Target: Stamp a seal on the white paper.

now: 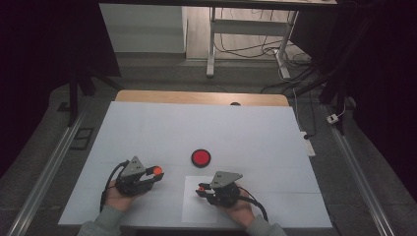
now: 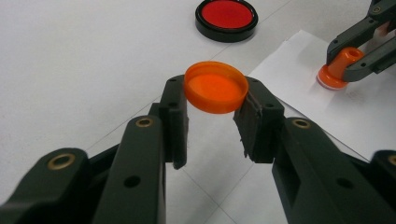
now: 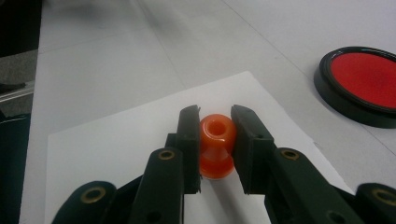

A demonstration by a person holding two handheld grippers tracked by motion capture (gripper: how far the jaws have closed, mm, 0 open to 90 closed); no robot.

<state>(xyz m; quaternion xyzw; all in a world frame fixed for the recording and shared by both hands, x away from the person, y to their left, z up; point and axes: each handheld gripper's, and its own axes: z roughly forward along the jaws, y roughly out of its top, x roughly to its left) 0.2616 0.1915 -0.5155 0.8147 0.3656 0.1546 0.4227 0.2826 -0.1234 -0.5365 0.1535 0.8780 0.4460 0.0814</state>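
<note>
My left gripper (image 1: 155, 173) is shut on a shallow orange cap (image 2: 215, 87), held by its rim a little above the table with its hollow side up. My right gripper (image 1: 201, 189) is shut on a small orange knob-shaped stamp (image 3: 216, 144). The stamp (image 2: 337, 71) stands upright with its base down on a white sheet of paper (image 1: 196, 209). A round red pad in a black rim (image 1: 200, 158) lies on the table just beyond both grippers, between them. It is uncovered.
A white cover (image 1: 196, 128) spreads over the table, with a wooden edge (image 1: 196, 97) at the far side. Beyond it are table legs and cables on the floor (image 1: 255, 49). The person's hands hold both grippers near the table's front edge.
</note>
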